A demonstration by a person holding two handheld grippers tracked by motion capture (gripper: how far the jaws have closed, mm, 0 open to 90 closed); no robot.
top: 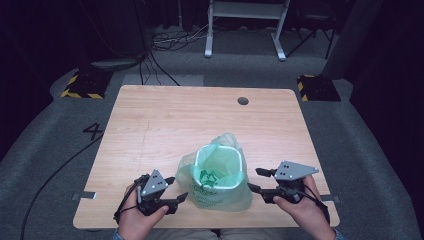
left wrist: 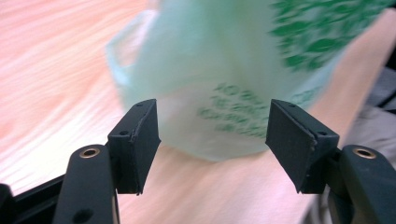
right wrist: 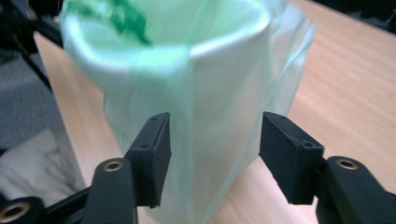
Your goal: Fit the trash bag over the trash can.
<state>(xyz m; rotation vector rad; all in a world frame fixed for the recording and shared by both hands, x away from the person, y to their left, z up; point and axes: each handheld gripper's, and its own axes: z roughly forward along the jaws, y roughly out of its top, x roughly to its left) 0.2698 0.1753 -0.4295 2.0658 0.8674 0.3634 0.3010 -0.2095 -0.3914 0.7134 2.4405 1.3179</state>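
Two grippers, one per hand, both at the near edge of the wooden table (top: 150, 120). Left gripper (top: 176, 188) at about 8 o'clock from the bin, jaws spread wide, nothing pinched between the pads; in the left gripper view (left wrist: 212, 135), green film ahead of the gap, untouched by either pad. Right gripper (top: 256, 180) at about 4 o'clock from the bin, jaws likewise well apart; in the right gripper view (right wrist: 215, 154), the bag's loose side lying in the gap between the pads, neither pad pressing on it as far as can be told. No hold on anything by either gripper.

Small white bin (top: 220, 167), upright at 6 o'clock from the table's middle, close to the near edge, lined with a pale green translucent plastic bag (top: 227, 197) folded over the rim and draped down the outside; spare film bunched at the base on both sides.

Dark green printing on the bag's front, a leaf-like emblem above several lines of text; too blurred and small to read in any view. Painted "4" (top: 93, 131) on the grey floor at 9 o'clock from the table. Round cable hole (top: 243, 101) in the tabletop toward 1 o'clock.
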